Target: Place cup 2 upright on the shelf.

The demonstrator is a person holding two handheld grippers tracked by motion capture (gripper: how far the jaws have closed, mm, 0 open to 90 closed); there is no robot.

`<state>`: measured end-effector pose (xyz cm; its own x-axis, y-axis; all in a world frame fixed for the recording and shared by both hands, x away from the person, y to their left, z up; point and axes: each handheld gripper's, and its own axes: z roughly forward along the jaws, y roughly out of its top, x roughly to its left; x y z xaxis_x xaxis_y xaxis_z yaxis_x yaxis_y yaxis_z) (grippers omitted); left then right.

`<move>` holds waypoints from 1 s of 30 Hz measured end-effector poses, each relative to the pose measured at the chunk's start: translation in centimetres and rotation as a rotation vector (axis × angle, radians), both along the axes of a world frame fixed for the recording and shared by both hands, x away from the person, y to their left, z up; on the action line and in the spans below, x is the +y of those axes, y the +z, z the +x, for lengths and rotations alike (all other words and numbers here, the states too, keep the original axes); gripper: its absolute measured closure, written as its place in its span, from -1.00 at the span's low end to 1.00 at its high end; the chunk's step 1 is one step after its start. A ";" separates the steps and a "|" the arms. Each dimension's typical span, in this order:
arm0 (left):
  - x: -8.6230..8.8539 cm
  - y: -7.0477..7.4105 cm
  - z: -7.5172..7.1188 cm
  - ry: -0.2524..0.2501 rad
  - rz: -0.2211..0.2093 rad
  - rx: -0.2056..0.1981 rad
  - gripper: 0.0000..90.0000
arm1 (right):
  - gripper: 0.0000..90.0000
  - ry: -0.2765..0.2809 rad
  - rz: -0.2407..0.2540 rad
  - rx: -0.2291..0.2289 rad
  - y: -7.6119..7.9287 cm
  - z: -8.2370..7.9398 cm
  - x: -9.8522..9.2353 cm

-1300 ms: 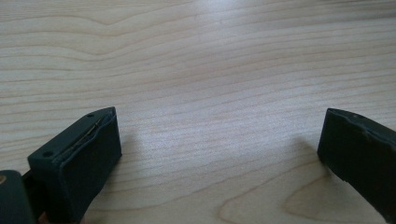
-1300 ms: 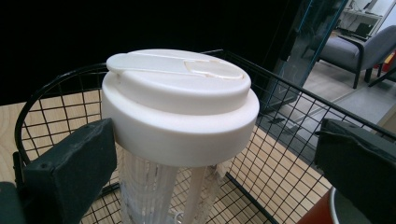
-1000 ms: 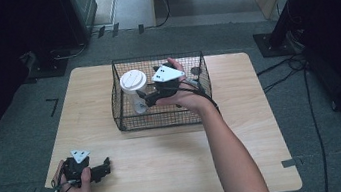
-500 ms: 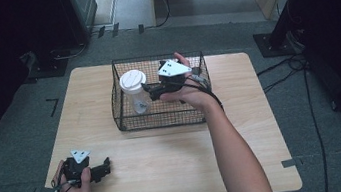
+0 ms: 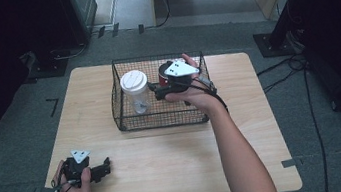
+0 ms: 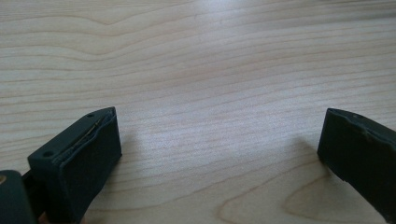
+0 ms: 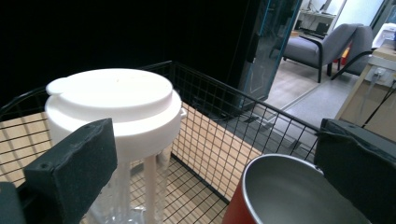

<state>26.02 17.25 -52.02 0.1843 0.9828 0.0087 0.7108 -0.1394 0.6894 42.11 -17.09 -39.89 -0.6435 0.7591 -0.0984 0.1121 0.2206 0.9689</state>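
The table [image 5: 167, 162] carries my wire basket [image 5: 126, 120] toward its far middle. Inside it stand a clear cup with a white lid [image 5: 135, 88] at the left and a red cup with a metal inside [image 5: 161, 73] just to its right. My right tool [image 5: 154, 92] hovers over the basket, jaws spread wide and gripping nothing — the lidded cup by one jaw, the red cup by the other. My left tool [image 5: 105, 166] rests low near the table's front left corner — jaws wide apart, empty, bare wood between them.
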 end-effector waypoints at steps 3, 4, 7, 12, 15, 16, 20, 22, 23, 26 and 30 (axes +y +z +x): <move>0.0 0.0 0.0 0.000 0.000 0.000 -1.00 | -1.00 -0.002 0.007 -0.001 0.0 -0.4 -0.2; 0.0 0.0 0.0 0.000 0.000 0.000 -1.00 | -1.00 -0.005 0.005 -0.003 0.0 -0.5 -0.3; 0.0 0.0 0.0 0.000 0.000 0.000 -1.00 | -1.00 -0.009 0.018 -0.011 0.3 -0.9 -0.7; 0.0 0.0 0.0 0.000 0.000 0.000 -1.00 | -1.00 -0.017 0.029 -0.021 0.6 -1.8 -1.6; 0.0 0.0 0.0 0.000 0.000 0.001 -1.00 | -1.00 -0.021 0.026 -0.021 0.6 -2.6 -2.0; 0.0 0.0 0.0 0.000 0.001 0.001 -1.00 | -1.00 -0.017 0.030 -0.023 0.5 -2.8 -2.2; 0.0 0.0 0.0 0.000 0.000 0.000 -1.00 | -1.00 -0.017 0.032 -0.025 0.3 -3.9 -2.9; 0.0 0.0 0.0 0.000 0.001 0.001 -1.00 | -1.00 -0.021 0.033 -0.025 0.1 -4.3 -3.2; 0.0 0.0 0.0 0.000 0.001 0.001 -1.00 | -1.00 -0.023 0.033 -0.026 0.0 -4.5 -3.5; 0.0 0.0 0.0 0.000 0.001 0.001 -1.00 | -1.00 -0.032 0.032 -0.021 -0.2 -5.1 -4.1; 0.0 0.0 0.0 -0.001 0.002 0.001 -1.00 | -1.00 -0.035 0.037 -0.026 -0.4 -6.0 -4.7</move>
